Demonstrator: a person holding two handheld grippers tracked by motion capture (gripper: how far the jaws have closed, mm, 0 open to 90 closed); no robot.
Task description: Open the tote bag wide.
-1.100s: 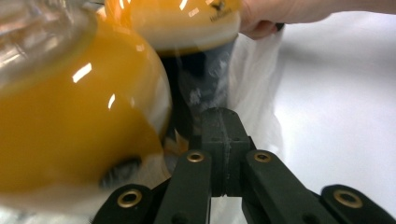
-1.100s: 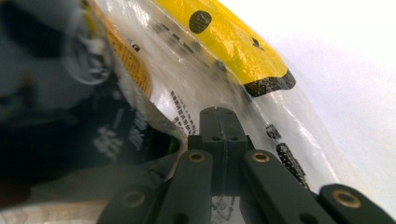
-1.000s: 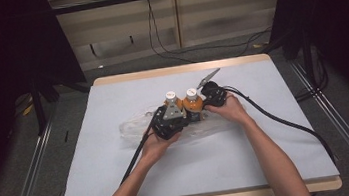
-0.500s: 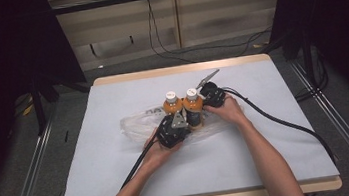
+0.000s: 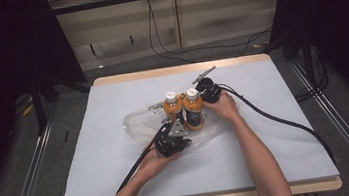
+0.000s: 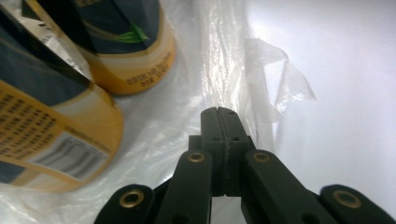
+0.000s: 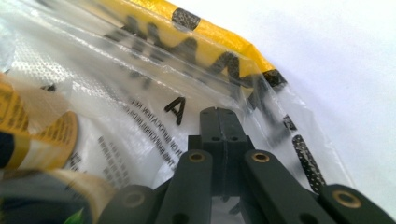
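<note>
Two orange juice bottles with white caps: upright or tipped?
Upright. In the high view both orange juice bottles stand side by side on the clear plastic bag, white caps on top.

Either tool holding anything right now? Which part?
Both tools are shut over the clear plastic bag around the two orange bottles: left tool at its thin film edge, right tool at its printed side. Whether film is pinched can't be told.

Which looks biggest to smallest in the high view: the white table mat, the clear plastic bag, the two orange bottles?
1. White table mat, by far.
2. Clear plastic bag, crumpled, its edges hard to trace.
3. The two orange bottles, standing side by side; they look alike, so unranked.
</note>
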